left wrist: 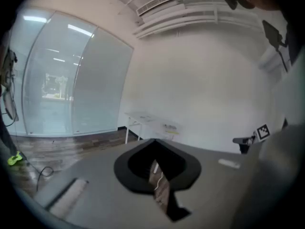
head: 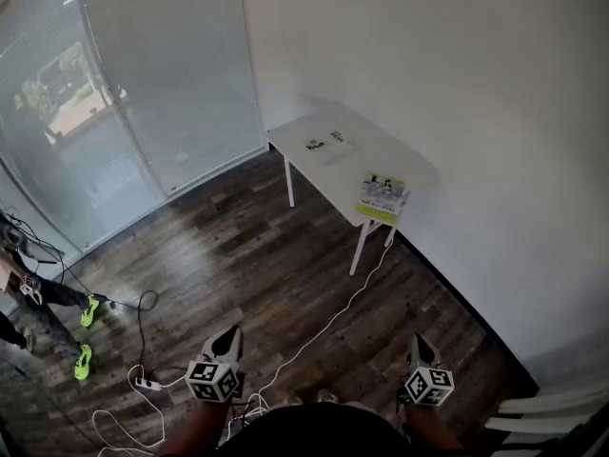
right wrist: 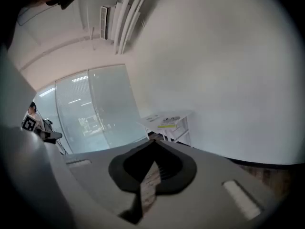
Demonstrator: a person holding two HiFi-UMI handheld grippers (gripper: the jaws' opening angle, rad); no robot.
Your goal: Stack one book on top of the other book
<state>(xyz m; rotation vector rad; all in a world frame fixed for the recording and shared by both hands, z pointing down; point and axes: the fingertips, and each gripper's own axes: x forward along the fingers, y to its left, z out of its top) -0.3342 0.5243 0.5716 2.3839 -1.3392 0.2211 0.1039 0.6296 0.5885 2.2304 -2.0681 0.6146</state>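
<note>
As the two books lie apart on the bench, the stack isn't started. By my read, no step is done.

Head view: white bench [head: 381, 155] stands against the wall, well ahead across the wood floor [head: 247, 265]. White book [head: 328, 144] lies flat towards the bench's far end. Yellow-green book [head: 383, 198] lies flat at the near end, by the front corner. Bare bench top shows between them, no contact. Left claw [head: 231, 335] and right claw [head: 417, 342] sit low in frame, close to the person's body and well short of the bench. A white cable [head: 324, 327] runs over the floor from the bench legs towards the person.

Left gripper view: left claw [left wrist: 155, 162] is clenched on nothing — only a thin slit of floor shows between the jaws. The bench is small in the distance, with the yellow-green book at one end. The white book is too faint to pick out.

Right gripper view: right claw [right wrist: 151, 171] is clenched, also empty. The bench sits far beyond the jaws, both books on it and apart.

Left to do, as I judge it: walk up to the bench, open a claw, grip one book, lift it, set it square on the other, let go — the whole task.
</note>
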